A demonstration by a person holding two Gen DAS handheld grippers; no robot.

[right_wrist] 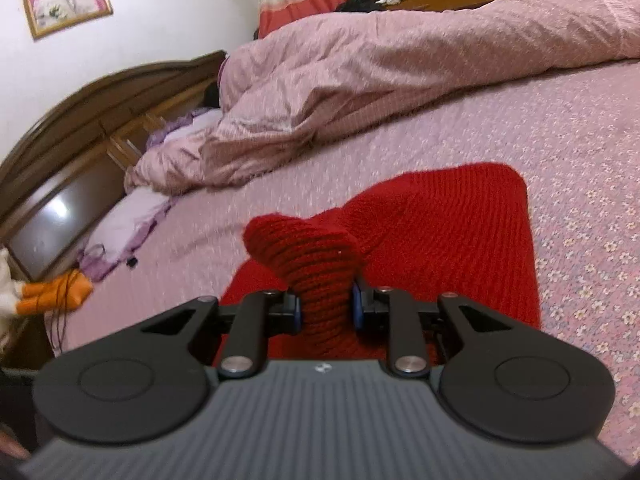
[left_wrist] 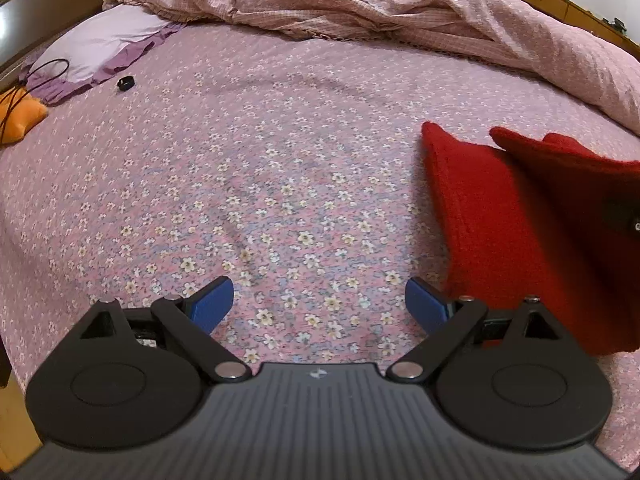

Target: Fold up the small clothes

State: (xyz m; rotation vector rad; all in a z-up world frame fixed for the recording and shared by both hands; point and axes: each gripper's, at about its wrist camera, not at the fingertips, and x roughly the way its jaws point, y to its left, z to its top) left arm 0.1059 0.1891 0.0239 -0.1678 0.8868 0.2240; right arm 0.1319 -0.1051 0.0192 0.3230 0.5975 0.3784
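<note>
A: How far is the folding, in your opinion?

B: I think it is in the middle. The red knitted garment (right_wrist: 460, 240) lies on the floral bedsheet (left_wrist: 280, 160), and one edge of it is lifted up from the rest. The part that lies flat looks already like a tidy rectangle, so maybe one fold is made. The lifted part is not yet laid down, and I cannot say how many folds remain.

A: What does the right gripper (right_wrist: 326, 304) do?

B: Its jaws are pressed closed on a bunched piece of the red knit, which stands up between the blue pads (right_wrist: 357, 308).

A: And the left gripper (left_wrist: 320, 300)?

B: It is spread wide and holds nothing. It hovers over the bare sheet, and the garment is just beside its right finger. If it touches the cloth there, I cannot tell.
</note>
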